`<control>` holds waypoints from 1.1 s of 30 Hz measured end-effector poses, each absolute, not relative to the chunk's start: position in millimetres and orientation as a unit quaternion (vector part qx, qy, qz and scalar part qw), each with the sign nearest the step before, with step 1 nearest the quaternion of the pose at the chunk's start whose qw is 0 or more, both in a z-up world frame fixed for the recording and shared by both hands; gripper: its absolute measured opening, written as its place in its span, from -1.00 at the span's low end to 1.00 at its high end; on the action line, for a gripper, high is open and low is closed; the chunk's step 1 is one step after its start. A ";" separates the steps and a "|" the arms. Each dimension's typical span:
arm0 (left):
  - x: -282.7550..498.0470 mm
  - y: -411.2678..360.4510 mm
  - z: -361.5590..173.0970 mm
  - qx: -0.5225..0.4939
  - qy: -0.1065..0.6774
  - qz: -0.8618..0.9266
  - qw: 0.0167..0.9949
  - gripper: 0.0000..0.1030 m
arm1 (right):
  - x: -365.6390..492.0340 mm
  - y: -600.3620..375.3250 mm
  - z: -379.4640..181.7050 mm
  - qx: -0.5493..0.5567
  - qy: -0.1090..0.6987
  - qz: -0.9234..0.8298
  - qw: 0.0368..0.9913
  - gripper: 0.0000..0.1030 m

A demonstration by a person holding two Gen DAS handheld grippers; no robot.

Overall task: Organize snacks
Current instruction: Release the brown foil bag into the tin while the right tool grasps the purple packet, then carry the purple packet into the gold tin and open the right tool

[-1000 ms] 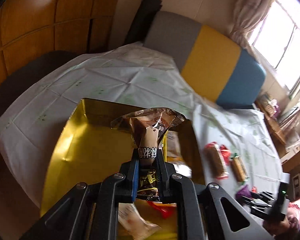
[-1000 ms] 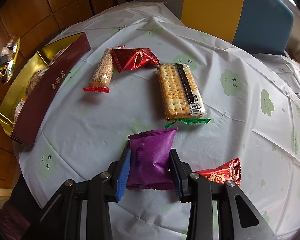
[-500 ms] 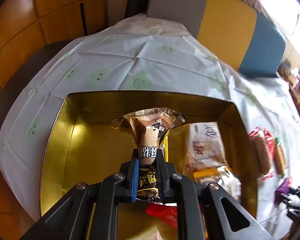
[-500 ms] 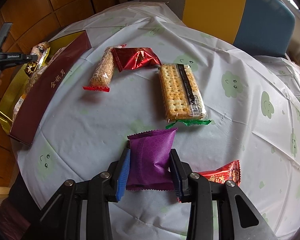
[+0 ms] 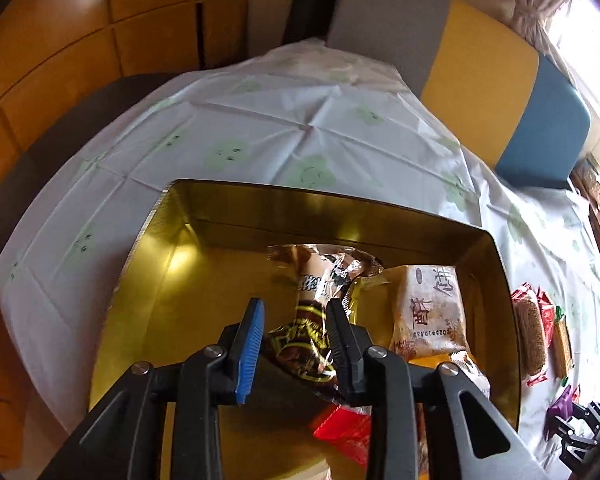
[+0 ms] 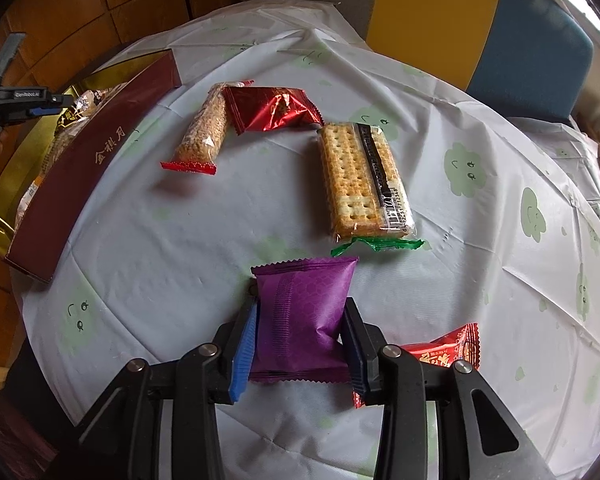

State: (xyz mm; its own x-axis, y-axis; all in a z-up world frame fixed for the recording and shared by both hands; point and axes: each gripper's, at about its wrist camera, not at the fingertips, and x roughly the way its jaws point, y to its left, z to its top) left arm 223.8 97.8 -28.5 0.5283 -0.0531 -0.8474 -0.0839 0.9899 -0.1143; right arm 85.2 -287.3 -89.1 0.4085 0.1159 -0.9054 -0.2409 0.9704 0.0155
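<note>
Left gripper (image 5: 296, 312) jaws just opening, brown snack (image 5: 312, 320) loose between, dropping into gold box (image 5: 148, 320) beside other packets. Right gripper (image 6: 300, 320) clamps purple packet (image 6: 300, 316). Several snacks left on table (image 6: 180, 220).

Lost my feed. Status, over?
Left hand-held gripper just opened over gold box, brown snack released. Right hand-held gripper pinching purple packet. Nothing blocking.

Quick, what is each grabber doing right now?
Left gripper: jaws just opening, brown snack packet loose between them over the gold box.
Right gripper: closed on the purple packet.
</note>
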 end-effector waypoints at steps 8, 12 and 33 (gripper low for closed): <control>166.6 97.2 -1.5 -0.071 0.436 0.015 0.897 -0.38 | 83.9 -285.1 -87.1 -0.067 0.530 0.104 0.839 -0.22; 140.4 89.3 4.8 -0.062 0.422 0.007 0.904 -0.38 | 83.0 -284.1 -86.5 -0.070 0.529 0.103 0.839 -0.22; 59.7 91.7 3.0 -0.046 0.396 0.033 0.916 -0.38 | 77.9 -280.5 -88.8 -0.087 0.525 0.088 0.842 -0.22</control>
State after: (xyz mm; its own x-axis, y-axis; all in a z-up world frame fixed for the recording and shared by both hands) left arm 59.7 91.7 3.0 0.6836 0.0234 -0.7295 -0.0968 0.9936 -0.0588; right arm 77.9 -280.5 -88.8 0.4335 0.0573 -0.8993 -0.2402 0.9692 -0.0540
